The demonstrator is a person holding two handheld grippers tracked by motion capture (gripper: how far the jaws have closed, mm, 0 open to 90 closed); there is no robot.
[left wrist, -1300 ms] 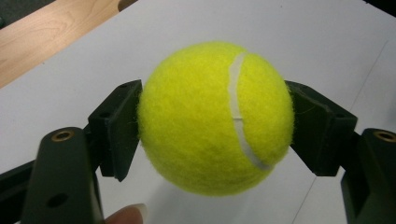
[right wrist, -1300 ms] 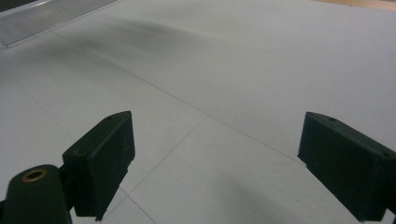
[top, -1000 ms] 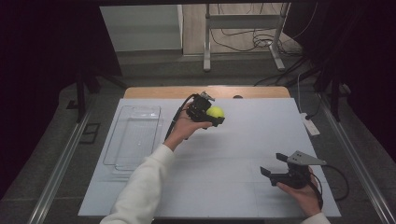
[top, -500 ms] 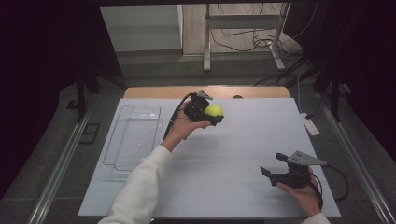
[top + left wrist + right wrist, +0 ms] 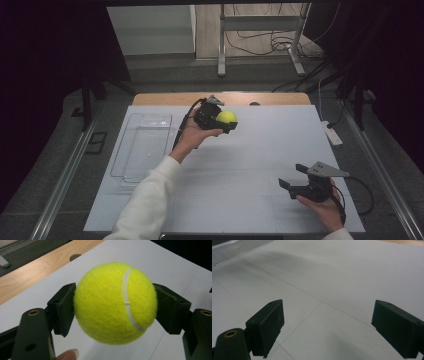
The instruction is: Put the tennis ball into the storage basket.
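Now, up at the far middle of the white table (image 5: 260,165), held clear of the surface: left gripper (image 5: 223,120) pinching a yellow tennis ball (image 5: 226,117) between both jaws, one pad pressed on each flank. Round, so no long axis to call and no pointing direction. Seen up close in the left gripper view, tennis ball (image 5: 115,302) with its white seam curving from upper middle down toward lower right (fuzz plainly visible, no brand print or lettering readable on the showing face). Left hand (image 5: 192,136) wrapped under the tool, white sleeve (image 5: 145,205) reaching in from the near edge, a fingertip (image 5: 68,355) peeking at the bottom of the left gripper view.

Over at the near right: right gripper (image 5: 292,177) held low in the right hand (image 5: 325,207), jaws spread wide, nothing between them, grey plate on top. Same story in the right gripper view, right gripper (image 5: 327,327) wide apart over bare white tabletop with faint seam lines.

Off to the left of the table: clear plastic tray (image 5: 142,145), lying flat, well apart from both tools. Beyond the far edge, a strip of wooden tabletop (image 5: 165,98).
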